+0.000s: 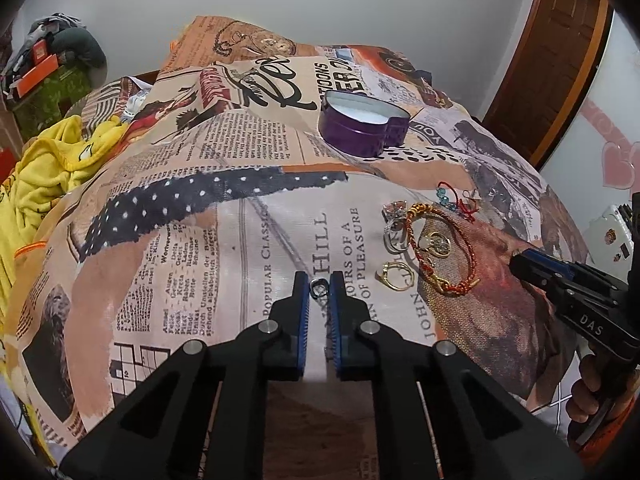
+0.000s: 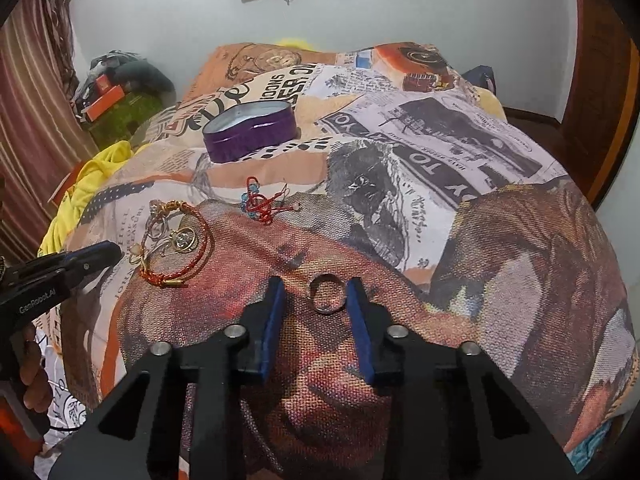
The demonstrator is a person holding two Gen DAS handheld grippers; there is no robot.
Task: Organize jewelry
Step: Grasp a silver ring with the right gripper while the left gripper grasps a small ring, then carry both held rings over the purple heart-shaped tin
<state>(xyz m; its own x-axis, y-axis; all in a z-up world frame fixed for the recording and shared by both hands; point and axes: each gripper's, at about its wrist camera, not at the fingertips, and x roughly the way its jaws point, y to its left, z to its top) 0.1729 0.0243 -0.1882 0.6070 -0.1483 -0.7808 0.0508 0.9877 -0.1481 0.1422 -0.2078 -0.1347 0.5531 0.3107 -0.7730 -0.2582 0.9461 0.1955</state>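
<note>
Most of the task is, as I judge it, in front of you. The purple heart-shaped metal tin (image 2: 250, 130) stands open at the far part of the newspaper-print bedcover (image 2: 460, 152), and what you can see of its pale inside holds no jewelry.

Your left gripper (image 1: 319, 289) is closed on a small dark metal ring (image 1: 319, 288), held between the blue pads. Your right gripper (image 2: 316, 300) has its jaws apart around a plain silver band ring (image 2: 326, 294); the ring touches the right pad, but it is not pinched.

The other pieces lie in a heap between the grippers and the tin: a red and gold braided bracelet (image 1: 440, 248), a thin gold ring (image 1: 394, 274), a red cord with blue beads (image 2: 260, 200). They are tangled, so they may come up together.
</note>
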